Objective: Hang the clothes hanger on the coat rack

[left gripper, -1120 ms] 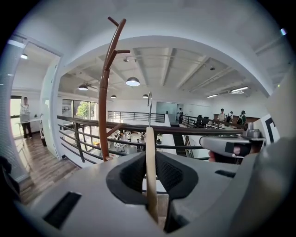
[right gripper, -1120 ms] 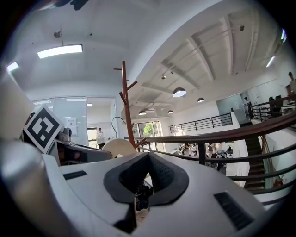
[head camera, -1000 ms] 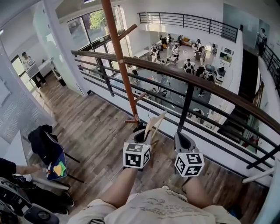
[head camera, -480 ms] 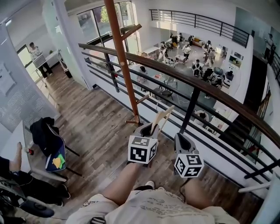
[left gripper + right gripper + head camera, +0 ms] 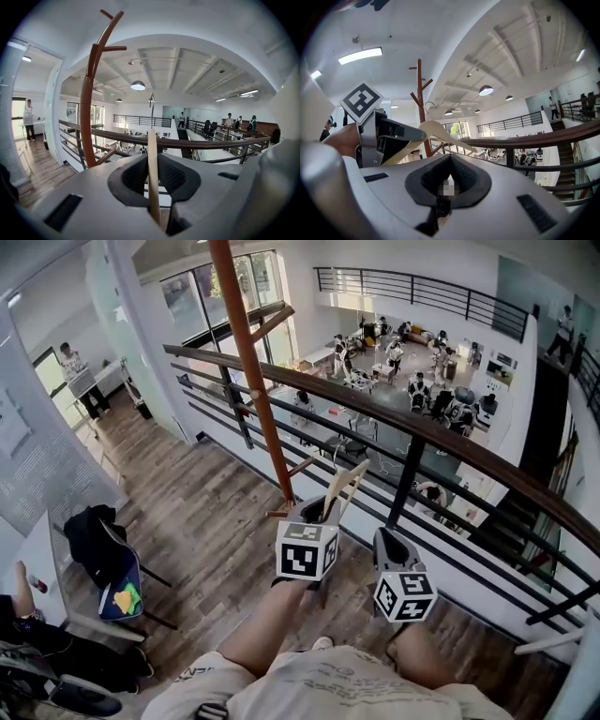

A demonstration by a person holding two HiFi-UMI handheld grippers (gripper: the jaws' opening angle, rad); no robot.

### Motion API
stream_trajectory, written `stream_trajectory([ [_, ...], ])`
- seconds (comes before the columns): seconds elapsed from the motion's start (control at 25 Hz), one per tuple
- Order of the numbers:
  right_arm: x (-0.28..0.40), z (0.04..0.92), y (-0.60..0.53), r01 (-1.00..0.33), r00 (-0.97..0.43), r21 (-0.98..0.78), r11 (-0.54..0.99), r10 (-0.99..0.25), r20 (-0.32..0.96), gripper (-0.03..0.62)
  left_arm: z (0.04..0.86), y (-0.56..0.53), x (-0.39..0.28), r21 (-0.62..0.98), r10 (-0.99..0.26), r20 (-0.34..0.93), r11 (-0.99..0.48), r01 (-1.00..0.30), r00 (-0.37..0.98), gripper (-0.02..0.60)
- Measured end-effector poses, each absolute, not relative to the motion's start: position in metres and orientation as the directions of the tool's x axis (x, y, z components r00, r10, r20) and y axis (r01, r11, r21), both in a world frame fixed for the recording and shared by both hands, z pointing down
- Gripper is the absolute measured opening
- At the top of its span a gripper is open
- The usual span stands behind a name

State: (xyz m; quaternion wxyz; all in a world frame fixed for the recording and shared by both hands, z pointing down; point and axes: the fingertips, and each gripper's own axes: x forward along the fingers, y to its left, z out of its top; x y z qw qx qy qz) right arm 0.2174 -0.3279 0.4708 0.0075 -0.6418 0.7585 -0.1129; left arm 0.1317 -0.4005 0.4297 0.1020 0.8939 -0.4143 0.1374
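Left gripper (image 5: 317, 510) clamps hanger (image 5: 345, 486) near coat rack (image 5: 249, 362).

Open air lay between the left gripper's (image 5: 316, 513) clothes hanger (image 5: 344, 487) and the coat rack (image 5: 249, 367) pole just ahead. A low peg (image 5: 301, 465) jutted alongside, and the balcony railing (image 5: 403, 486) barred everything beyond.

Clothes hanger (image 5: 342, 488) pale cream wood, coat rack (image 5: 253, 390) reddish-brown, left gripper (image 5: 317, 510) and right gripper (image 5: 392, 542) light grey with black pads (image 5: 176, 176) and black-and-white square-marker cubes (image 5: 307, 554), floor (image 5: 202, 521) grey-brown woodgrain, railing (image 5: 422, 432) dark brown over black bars.
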Motion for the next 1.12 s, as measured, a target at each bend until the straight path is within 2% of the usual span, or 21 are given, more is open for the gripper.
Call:
stream_trajectory([
  [0.36,0.216,0.464,-0.343,-0.972,-0.18,-0.176,0.156,-0.975,0.128,0.002,0.374,-0.435,0.129,0.061,-0.768,0.236,-0.6,-0.798,0.596,0.057],
  [1.12,0.231,0.459,-0.361,-0.972,-0.191,-0.16,0.17,-0.973,0.128,0.003,0.273,-0.478,0.106,0.062,-0.906,0.05,-0.417,-0.907,0.421,0.058],
])
